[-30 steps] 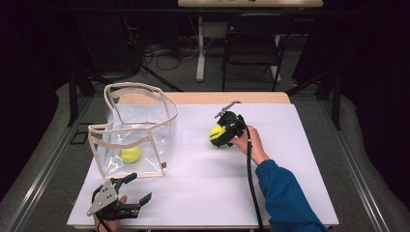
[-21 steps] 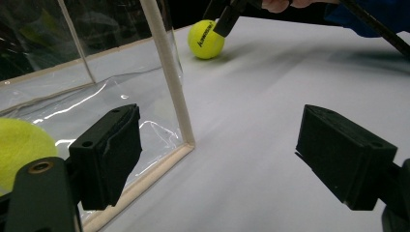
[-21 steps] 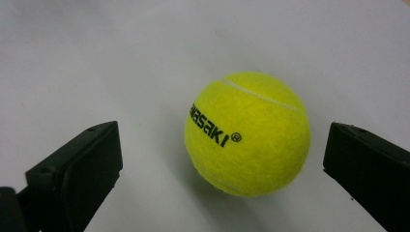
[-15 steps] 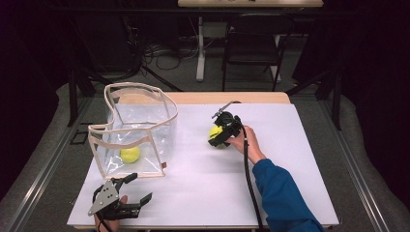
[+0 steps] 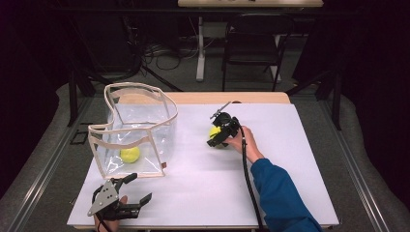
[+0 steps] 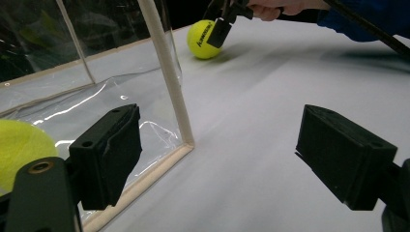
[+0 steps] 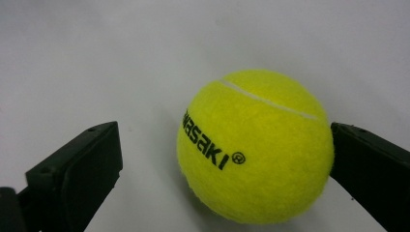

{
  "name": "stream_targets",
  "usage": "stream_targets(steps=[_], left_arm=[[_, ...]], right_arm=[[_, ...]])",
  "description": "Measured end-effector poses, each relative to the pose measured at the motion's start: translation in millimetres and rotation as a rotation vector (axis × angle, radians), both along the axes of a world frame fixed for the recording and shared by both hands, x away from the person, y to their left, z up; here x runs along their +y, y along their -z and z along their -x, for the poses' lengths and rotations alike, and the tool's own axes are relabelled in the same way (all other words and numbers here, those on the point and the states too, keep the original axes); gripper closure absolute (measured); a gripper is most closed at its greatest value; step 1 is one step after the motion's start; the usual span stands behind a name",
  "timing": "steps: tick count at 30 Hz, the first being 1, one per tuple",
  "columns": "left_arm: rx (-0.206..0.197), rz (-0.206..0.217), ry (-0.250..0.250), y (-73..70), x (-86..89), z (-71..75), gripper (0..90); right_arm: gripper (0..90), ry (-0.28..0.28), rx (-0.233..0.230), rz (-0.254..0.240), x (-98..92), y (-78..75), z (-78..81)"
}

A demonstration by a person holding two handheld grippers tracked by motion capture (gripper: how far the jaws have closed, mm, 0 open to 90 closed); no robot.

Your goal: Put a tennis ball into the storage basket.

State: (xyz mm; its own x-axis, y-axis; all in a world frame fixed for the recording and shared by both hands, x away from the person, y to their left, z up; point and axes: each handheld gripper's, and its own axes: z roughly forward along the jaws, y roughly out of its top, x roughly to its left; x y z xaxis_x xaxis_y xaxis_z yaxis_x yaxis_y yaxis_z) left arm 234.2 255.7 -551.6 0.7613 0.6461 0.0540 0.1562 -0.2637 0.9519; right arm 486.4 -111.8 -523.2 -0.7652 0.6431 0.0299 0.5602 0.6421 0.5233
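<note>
A yellow tennis ball (image 5: 214,131) (image 7: 254,145) lies on the white table (image 5: 290,159), right of the middle. My right gripper (image 5: 218,137) (image 7: 225,159) is open around it: the right jaw touches the ball and the left jaw stands a gap away. A second tennis ball (image 5: 129,154) (image 6: 19,150) rests inside a clear plastic bag (image 5: 140,125) with cream trim at the left. My left gripper (image 5: 133,189) (image 6: 222,154) hovers open near the table's front left edge, just in front of the bag's corner (image 6: 183,140), with nothing between its jaws.
The bag stands upright with its mouth open. Past it, the left gripper view shows the first ball (image 6: 203,38) under the right gripper (image 6: 221,29). A dark chair (image 5: 251,43) and floor cables lie beyond the table's far edge.
My right gripper has eased slightly down and left around the ball on the table. The left gripper, the bag and both balls have stayed put.
</note>
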Motion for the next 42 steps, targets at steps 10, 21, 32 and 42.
stream_targets(steps=[10,21,32,42], left_arm=[[0.004,-0.002,0.001,0.2,-0.1,-0.3,15.8],[0.0,0.001,-0.002,0.1,0.1,0.2,15.8],[0.0,0.007,-0.008,0.3,0.7,0.5,15.7],[0.001,0.009,-0.009,0.2,1.0,1.1,15.7]], right_arm=[[14.7,0.042,-0.012,0.015,1.2,2.2,-5.9],[25.0,0.062,0.001,0.056,3.2,9.1,-9.6],[25.8,0.046,-0.01,0.065,3.5,6.4,-9.6],[25.8,0.03,-0.015,0.077,6.1,-2.6,-4.5]])
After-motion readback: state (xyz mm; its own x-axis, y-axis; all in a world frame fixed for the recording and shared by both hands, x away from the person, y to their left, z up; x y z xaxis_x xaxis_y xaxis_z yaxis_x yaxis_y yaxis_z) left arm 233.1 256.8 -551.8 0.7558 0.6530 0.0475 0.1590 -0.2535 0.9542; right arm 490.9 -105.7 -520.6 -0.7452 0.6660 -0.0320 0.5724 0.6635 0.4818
